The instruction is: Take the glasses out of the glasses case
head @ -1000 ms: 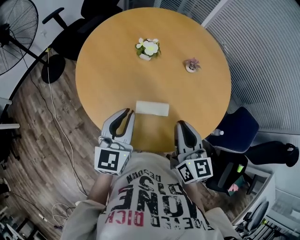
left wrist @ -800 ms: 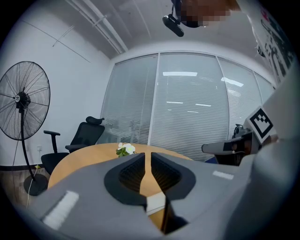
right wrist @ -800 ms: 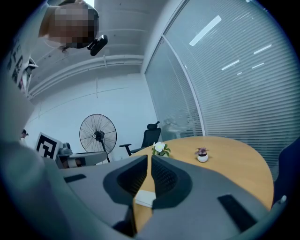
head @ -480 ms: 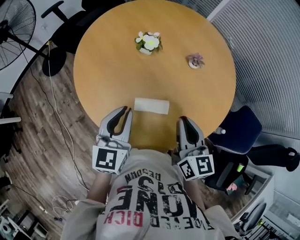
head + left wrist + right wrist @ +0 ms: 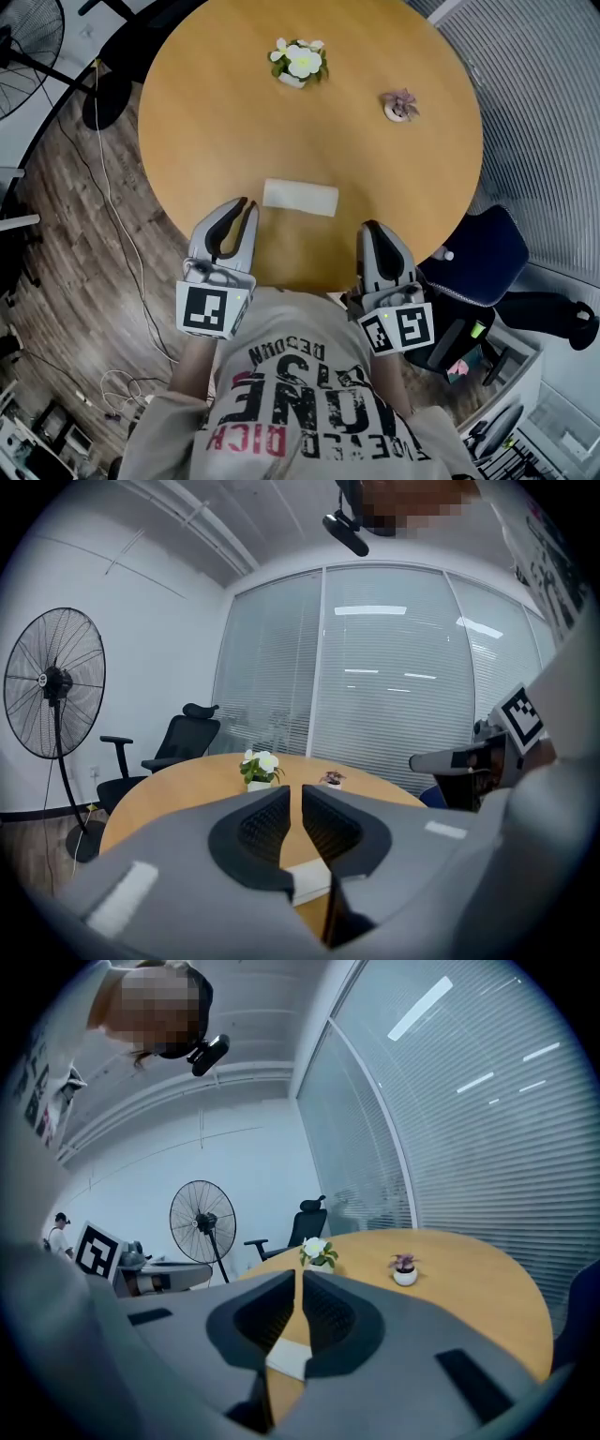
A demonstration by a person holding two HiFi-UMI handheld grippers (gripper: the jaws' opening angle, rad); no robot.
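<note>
I have both tools over the near edge of the round tan wooden table [image 5: 234,131]. The flat white rectangular glasses case [image 5: 300,197] lies on it just ahead of them, between the two and touching neither. It sits closer to my left tool.

The left gripper [image 5: 247,204] has its jaws a narrow slit apart with nothing in the gap; in the left gripper view the case shows only as a pale slab on the table below them. The right gripper [image 5: 371,228] has its jaws pressed together, tip to tip, empty (its own view shows a corner of the case under the closed pads).

Further across the table stand a small white pot of white flowers [image 5: 298,62] and, to its right and well apart, a tiny pot with a pinkish plant [image 5: 400,105]. A dark blue chair [image 5: 478,255] sits off the table's right edge.
</note>
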